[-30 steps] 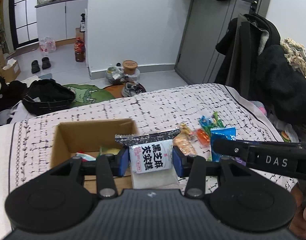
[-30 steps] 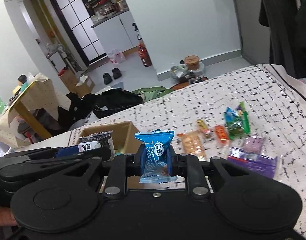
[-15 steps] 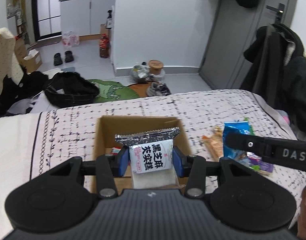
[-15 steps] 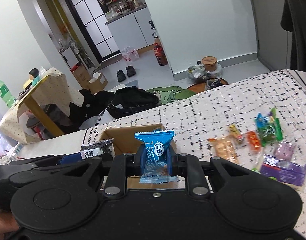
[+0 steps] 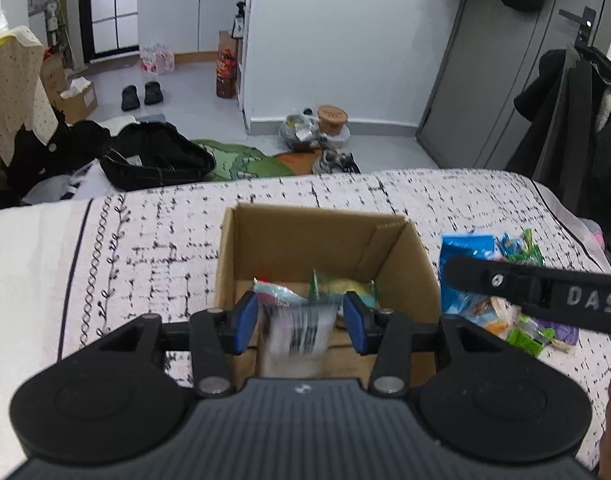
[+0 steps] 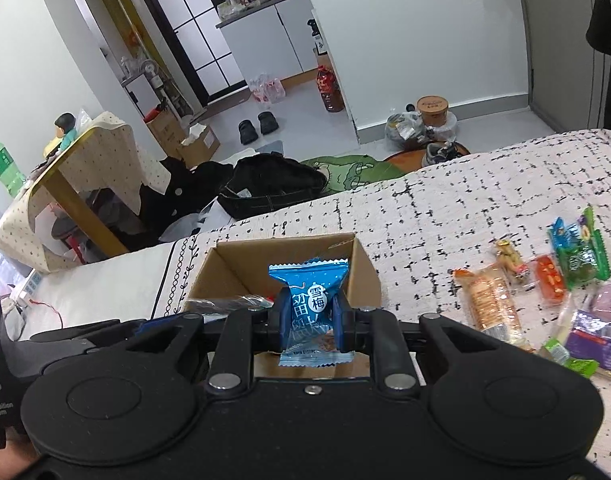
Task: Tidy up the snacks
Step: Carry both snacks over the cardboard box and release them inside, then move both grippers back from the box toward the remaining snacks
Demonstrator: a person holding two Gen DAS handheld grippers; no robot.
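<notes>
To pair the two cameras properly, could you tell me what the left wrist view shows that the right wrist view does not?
Only the left wrist view shows the green-yellow packet and the pink-teal packet lying inside the cardboard box. Only the right wrist view shows the green bottle and the red packet on the bedcover. Both show the box, the blue packet clamped in the right gripper, and the black slippers.

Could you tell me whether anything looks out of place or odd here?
The white packet sits blurred between the left gripper's open jaws, touching neither, apparently dropping into the box. Nothing else stands out.
</notes>
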